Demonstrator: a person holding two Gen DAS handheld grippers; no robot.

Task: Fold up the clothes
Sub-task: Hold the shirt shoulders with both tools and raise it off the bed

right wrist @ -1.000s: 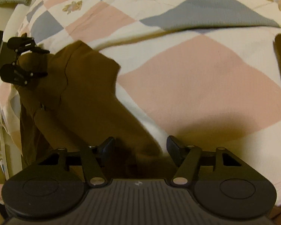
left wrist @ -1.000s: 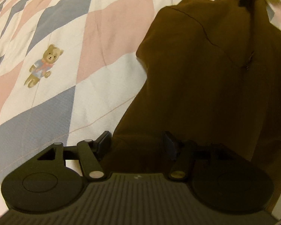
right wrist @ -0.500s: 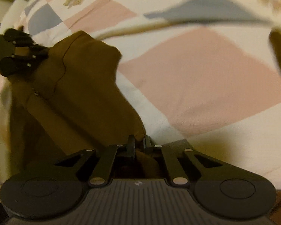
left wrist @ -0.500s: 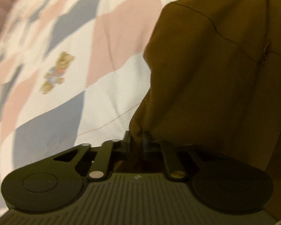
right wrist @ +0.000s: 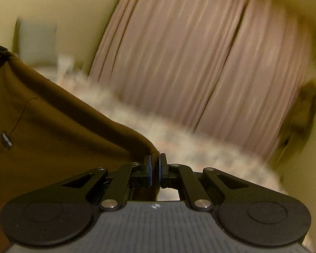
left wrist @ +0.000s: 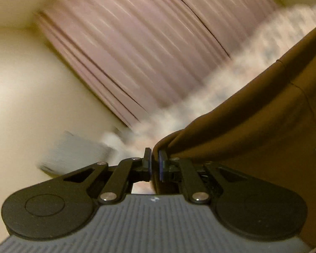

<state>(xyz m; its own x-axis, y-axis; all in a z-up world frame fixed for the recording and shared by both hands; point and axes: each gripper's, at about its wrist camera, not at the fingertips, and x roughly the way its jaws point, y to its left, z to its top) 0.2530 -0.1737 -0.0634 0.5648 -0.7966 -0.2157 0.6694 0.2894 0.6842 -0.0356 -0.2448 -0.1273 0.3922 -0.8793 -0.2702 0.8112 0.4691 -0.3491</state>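
both grippers, left (left wrist: 154,161) and right (right wrist: 154,164), pinch the brown garment (left wrist: 252,130); blurry pink curtain (right wrist: 200,63), cream wall (left wrist: 31,94), quilt (right wrist: 200,147) behind

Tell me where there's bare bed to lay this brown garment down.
Hard to judge: both views are motion-blurred. The brown garment hangs between left gripper and right gripper. A pale strip of bedding between garment and curtain looks bare.

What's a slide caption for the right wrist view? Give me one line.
Right gripper shut on a corner of the brown garment, pink curtain blurred behind.
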